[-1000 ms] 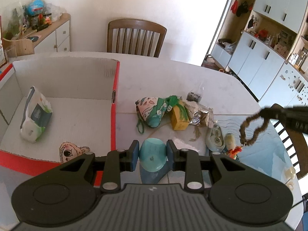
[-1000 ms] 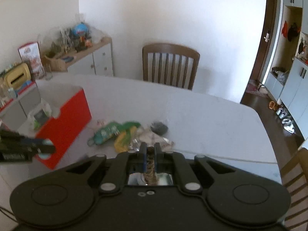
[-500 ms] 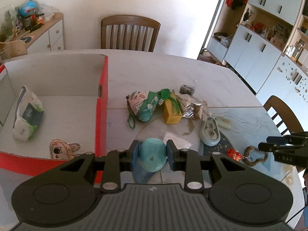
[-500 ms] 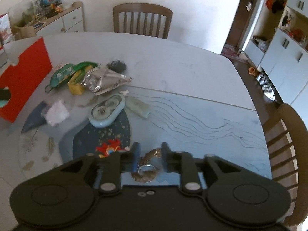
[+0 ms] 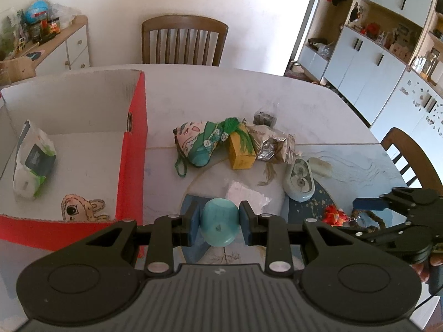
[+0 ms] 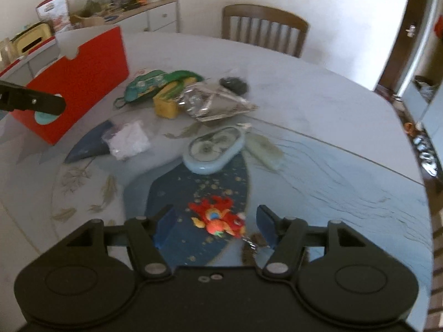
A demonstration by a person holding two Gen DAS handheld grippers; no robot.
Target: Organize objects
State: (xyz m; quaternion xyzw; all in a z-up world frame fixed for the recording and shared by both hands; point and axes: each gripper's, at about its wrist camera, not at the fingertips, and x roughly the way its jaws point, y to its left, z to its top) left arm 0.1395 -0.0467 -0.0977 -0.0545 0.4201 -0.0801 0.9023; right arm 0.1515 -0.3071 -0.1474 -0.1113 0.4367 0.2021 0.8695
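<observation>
Since a second ago, right gripper (image 6: 214, 222) has dropped from above the table (image 6: 318, 105) down to its surface, and the red charm with brown cord (image 6: 218, 220), then dangling from its pinched pads, now lies on the dark blue placemat (image 6: 193, 193). Its jaws have just been opening; the charm sits between the spread fingers, pads apart from it, though the cord end runs close under the right-hand finger and contact there is unclear.

Left gripper (image 5: 220, 222) pinches a small teal cup (image 5: 219, 225) from both sides, hovering near the front right corner of the red box (image 5: 131, 149). Inside the box: a white-green packet (image 5: 31, 163) at left, a cartoon-face patch (image 5: 80, 210) near the front wall.

Mid-table cluster: patterned green pouch (image 5: 198, 145), yellow block (image 5: 241, 149) with green tassel, crinkled foil packets (image 5: 274, 145), dark bundle (image 5: 264, 117) behind. Pale blue oval case (image 5: 300, 178) lies at the placemat's far edge, a pale soap-like piece (image 5: 321, 164) just beside it. White plastic bag (image 6: 127, 139) rests between box and case.
</observation>
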